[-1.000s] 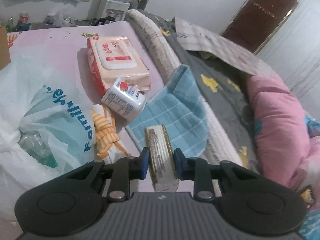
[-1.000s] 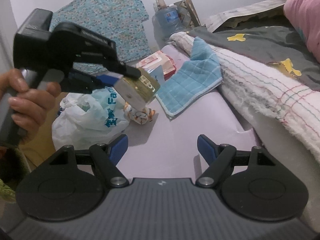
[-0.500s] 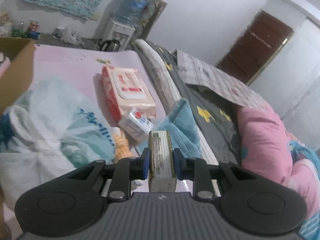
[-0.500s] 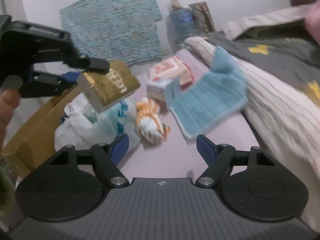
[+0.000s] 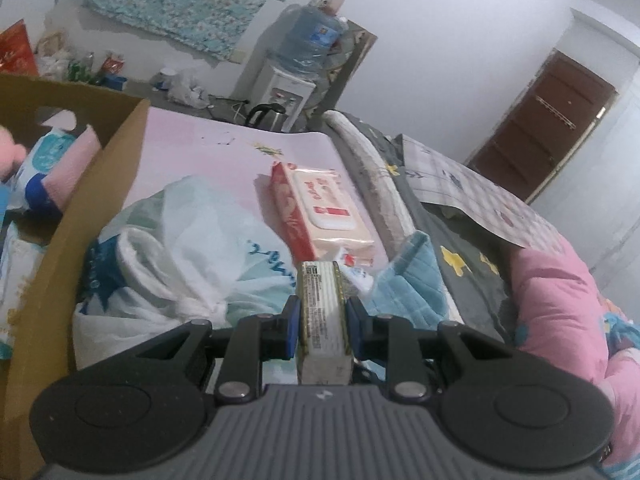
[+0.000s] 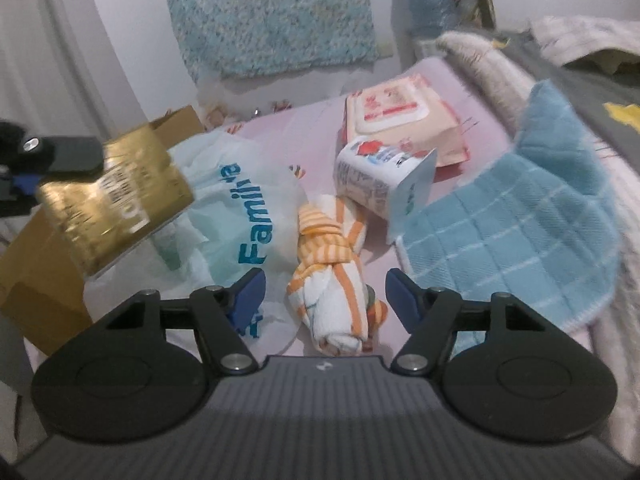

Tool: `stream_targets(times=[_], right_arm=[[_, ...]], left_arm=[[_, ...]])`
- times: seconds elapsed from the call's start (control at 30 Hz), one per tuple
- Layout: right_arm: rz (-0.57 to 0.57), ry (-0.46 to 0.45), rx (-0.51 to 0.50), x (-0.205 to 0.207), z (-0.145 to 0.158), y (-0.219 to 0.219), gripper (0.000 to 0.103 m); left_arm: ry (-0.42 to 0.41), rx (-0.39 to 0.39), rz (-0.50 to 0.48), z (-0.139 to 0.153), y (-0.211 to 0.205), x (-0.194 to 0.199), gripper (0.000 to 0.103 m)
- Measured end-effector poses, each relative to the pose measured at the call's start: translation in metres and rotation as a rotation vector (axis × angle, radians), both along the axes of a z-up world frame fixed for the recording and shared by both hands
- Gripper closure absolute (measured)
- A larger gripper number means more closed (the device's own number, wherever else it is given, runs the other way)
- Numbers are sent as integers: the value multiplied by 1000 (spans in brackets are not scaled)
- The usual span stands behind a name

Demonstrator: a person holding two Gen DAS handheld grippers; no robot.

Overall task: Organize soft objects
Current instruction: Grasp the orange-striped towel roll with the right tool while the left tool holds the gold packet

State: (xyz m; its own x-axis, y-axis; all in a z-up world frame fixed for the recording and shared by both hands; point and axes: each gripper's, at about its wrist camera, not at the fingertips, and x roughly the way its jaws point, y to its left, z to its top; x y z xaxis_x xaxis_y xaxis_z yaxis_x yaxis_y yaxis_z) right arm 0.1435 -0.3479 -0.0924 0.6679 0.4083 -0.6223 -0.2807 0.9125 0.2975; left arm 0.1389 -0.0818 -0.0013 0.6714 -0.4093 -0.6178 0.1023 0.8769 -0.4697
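My left gripper (image 5: 322, 330) & right gripper (image 6: 322, 292) looked alike: black linkage arms w/ silver pivot screws, two round black discs at the base, grey ribbed housing in the middle w/ a small pale logo. Fingers (image 5: 291, 330) had blue pads; right fingers (image 6: 249, 292) were blue too, blurred a bit. No cables or sleeves seen.

1. A lived-in bedroom in a home: a bed (image 5: 240, 152) under a pink sheet fills most of both views.
2. Along the bed's right edge lie a grey quilt (image 5: 452, 240) with yellow patches and a pink pillow (image 5: 556, 304).
3. Beyond the bed's far edge stands a water dispenser (image 5: 296, 76) with a kettle (image 5: 266, 114) beside it.
4. A brown door (image 5: 540, 136) is set in the white wall, and a patterned teal cloth (image 6: 272, 12) hangs there.
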Motion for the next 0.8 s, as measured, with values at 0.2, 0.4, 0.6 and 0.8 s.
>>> stream_targets(times=[0.2, 0.4, 0.6, 0.8], right_arm=[[15, 139, 71, 32, -22, 3, 58], [-20, 160, 114, 19, -17, -5, 65], [-106, 184, 194, -23, -8, -36, 65], [-175, 171, 274, -90, 2, -60, 65]], left_arm=[[7, -19, 8, -1, 12, 0, 78], [3, -36, -7, 4, 15, -8, 78], [-2, -50, -48, 8, 4, -23, 78], [1, -55, -122, 4, -20, -49, 78]])
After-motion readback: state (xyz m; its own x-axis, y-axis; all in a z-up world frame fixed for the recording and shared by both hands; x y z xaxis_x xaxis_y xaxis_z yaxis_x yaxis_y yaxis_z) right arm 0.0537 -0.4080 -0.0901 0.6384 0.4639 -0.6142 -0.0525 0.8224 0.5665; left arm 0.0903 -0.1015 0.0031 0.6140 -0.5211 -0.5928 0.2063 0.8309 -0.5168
